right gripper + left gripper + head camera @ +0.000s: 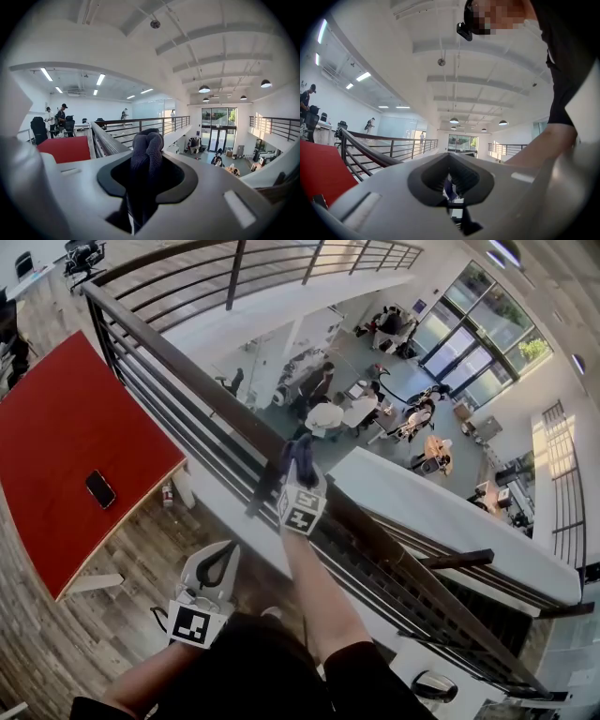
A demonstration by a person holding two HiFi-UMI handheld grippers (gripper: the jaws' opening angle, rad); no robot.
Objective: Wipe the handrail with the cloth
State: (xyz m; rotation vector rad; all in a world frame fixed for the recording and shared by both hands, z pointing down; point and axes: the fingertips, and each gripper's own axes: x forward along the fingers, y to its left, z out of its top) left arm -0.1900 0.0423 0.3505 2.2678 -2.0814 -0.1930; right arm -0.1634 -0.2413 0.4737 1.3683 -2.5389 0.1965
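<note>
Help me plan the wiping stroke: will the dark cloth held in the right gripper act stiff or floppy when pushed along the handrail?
Probably floppy: the cloth bunches in soft folds between the right gripper's jaws, and a loose end seems to hang off the handrail. Its knitted look suggests it is light and grips rather than slides.

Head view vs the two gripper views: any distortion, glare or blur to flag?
Head view: heavy fisheye, so the straight handrail bows, but it is evenly lit and sharp. Right gripper view: dark rounded corners; the cloth is close to the lens yet crisp, and the ceiling lamps are small bright spots. Left gripper view: same dark corners, pale washed-out ceiling, mosaic patch at the top added afterwards.
</note>
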